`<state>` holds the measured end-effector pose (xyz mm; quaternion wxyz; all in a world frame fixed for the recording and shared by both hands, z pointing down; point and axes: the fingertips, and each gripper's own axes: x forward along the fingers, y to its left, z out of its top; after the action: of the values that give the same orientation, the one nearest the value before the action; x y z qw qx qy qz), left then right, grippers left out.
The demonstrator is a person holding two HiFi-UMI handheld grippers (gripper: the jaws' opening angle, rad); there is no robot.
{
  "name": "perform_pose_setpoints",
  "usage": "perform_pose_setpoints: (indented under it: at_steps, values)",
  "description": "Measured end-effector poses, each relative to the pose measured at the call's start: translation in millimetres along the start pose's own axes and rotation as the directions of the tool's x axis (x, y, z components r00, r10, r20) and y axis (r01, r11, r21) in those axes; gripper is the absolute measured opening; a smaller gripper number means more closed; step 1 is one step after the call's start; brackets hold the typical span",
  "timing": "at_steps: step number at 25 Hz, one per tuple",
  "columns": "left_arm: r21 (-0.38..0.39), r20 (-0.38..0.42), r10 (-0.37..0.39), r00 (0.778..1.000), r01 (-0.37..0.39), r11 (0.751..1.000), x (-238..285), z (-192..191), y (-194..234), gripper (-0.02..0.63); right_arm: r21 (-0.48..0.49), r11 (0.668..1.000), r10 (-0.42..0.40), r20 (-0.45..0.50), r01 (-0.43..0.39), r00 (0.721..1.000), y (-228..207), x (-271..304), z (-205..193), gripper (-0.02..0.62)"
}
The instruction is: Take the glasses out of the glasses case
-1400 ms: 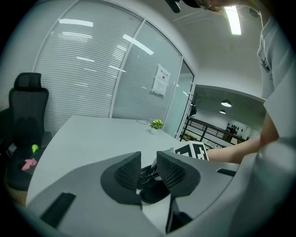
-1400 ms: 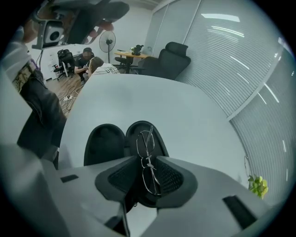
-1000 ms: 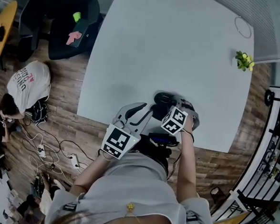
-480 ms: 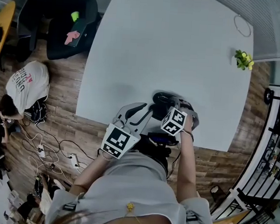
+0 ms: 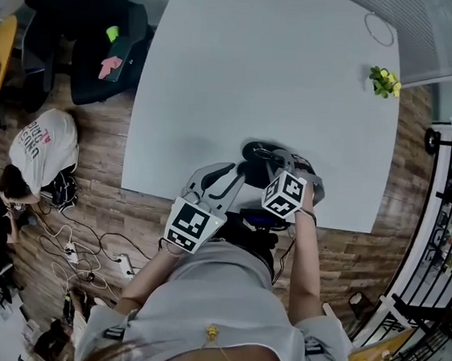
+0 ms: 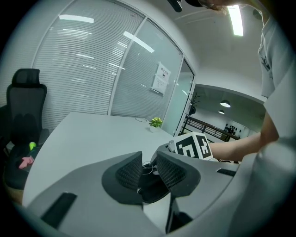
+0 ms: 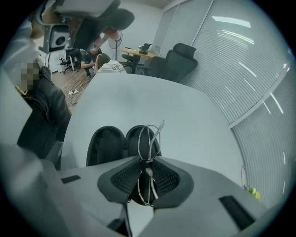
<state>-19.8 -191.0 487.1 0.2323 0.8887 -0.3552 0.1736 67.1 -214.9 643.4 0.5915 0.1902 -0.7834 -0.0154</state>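
A pale counter fills an office with blind-covered glass walls. From the head view, the black glasses case lies open near its front edge, half hidden by the marker cubes. Only the right gripper view shows the wire glasses: the right hand-held gripper has just closed and pinches them above the case. The left gripper view shows the left hand-held gripper nipping the case's rim.

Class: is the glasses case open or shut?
Open: the glasses case lies with both hollow halves spread side by side on the table.
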Motion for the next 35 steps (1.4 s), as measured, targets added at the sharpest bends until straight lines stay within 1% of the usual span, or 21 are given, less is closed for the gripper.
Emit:
perform_pose_setpoints:
  at_steps: [9,18,25,29,35]
  values:
    - [0.019,-0.003,-0.009,1.0,0.009,1.0,-5.2,-7.0,-9.6,0.112,0.064,0.997,-0.038,0.075,0.033,0.996,1.0,-39.2,12.3,0.089]
    - [0.045,0.004,-0.02,1.0,0.02,0.999,-8.8,-9.4,-21.6,0.112,0.132,0.99,-0.071,0.138,0.053,0.988,9.9,-72.7,15.5,0.089]
    - [0.062,0.009,-0.023,1.0,0.022,0.998,-12.7,-13.5,-28.5,0.112,0.147,0.986,-0.108,0.166,0.084,0.98,10.7,-99.3,22.8,0.089]
    - [0.068,0.016,-0.024,1.0,0.022,0.997,-14.7,-12.4,-32.8,0.112,0.156,0.983,-0.131,0.204,0.1,0.97,10.3,-119.8,30.6,0.089]
    - [0.087,0.038,-0.024,0.999,0.02,0.996,-17.2,-6.9,-38.7,0.112,0.168,0.981,-0.142,0.255,0.101,0.956,14.8,-148.3,38.5,0.089]
